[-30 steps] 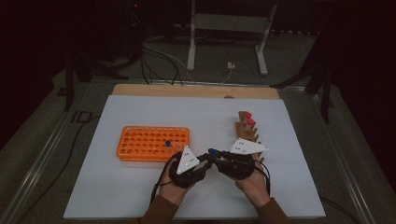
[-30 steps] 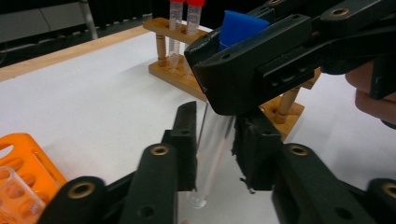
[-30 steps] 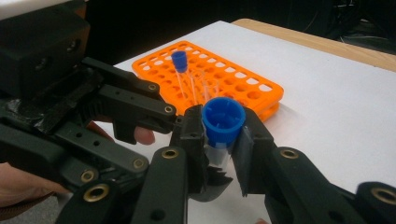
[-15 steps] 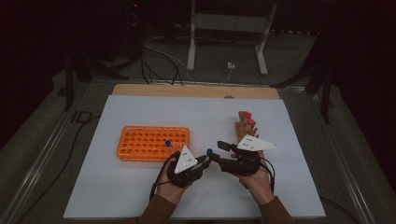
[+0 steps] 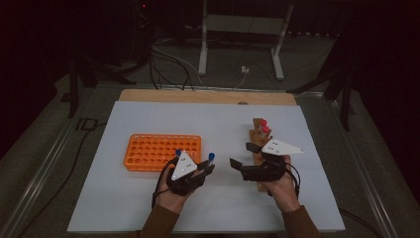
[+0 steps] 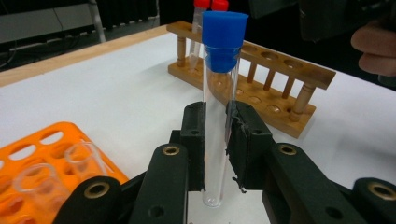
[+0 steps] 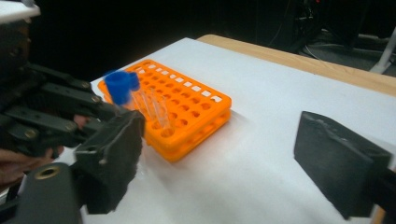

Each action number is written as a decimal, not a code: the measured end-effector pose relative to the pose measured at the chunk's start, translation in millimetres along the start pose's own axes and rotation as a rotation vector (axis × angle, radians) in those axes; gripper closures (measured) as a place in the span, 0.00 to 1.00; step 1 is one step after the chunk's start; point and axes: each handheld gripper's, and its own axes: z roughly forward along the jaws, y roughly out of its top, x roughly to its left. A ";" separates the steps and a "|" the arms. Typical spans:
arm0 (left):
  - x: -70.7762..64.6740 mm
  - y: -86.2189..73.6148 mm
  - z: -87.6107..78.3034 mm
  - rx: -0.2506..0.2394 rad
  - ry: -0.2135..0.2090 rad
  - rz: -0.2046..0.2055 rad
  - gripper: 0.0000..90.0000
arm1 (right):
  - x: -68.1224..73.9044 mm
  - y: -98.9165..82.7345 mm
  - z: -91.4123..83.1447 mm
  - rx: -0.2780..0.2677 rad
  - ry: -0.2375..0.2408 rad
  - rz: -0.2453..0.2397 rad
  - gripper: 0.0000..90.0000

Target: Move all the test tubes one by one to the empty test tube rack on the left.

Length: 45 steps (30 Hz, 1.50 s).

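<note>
My left gripper (image 5: 206, 167) (image 6: 215, 140) is shut on a clear test tube with a blue cap (image 5: 211, 157) (image 6: 217, 93), held upright just right of the orange rack (image 5: 161, 150). My right gripper (image 5: 241, 154) (image 7: 224, 163) stands open a hand's width to the right. Its jaws have just been opening and nothing lies between them. The right gripper view shows the blue-capped tube (image 7: 119, 87) in the left gripper (image 7: 51, 116) in front of the orange rack (image 7: 187, 107). A wooden rack (image 5: 256, 137) (image 6: 275, 93) behind the right hand holds two red-capped tubes (image 5: 264, 125) (image 6: 208, 4).
Another blue-capped tube (image 5: 178, 152) stands in the orange rack's near row, beside uncapped clear tubes (image 6: 84, 158). The white mat (image 5: 218, 119) covers the table, with a wooden strip (image 5: 208, 96) along its far edge. Cables and a metal stand lie on the floor beyond.
The grippers were tip to tip at the mat's middle and have drawn apart. The right jaws opened and let go of the tube, which stays in the left gripper.
</note>
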 end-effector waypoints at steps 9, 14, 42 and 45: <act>15.6 3.3 -18.3 -0.034 0.031 -0.023 0.86 | -9.3 0.2 -5.4 -0.007 -0.036 0.015 0.01; 25.5 4.8 -30.1 -0.054 0.055 -0.037 0.86 | -13.2 -0.1 -7.8 -0.008 -0.071 0.017 0.00; 57.9 -3.6 -57.5 -0.082 0.197 -0.077 0.86 | -21.4 1.1 -16.6 -0.035 -0.100 0.036 0.00; 59.4 -6.3 -57.0 -0.078 0.219 -0.069 0.86 | -21.3 1.1 -16.7 -0.036 -0.101 0.036 0.00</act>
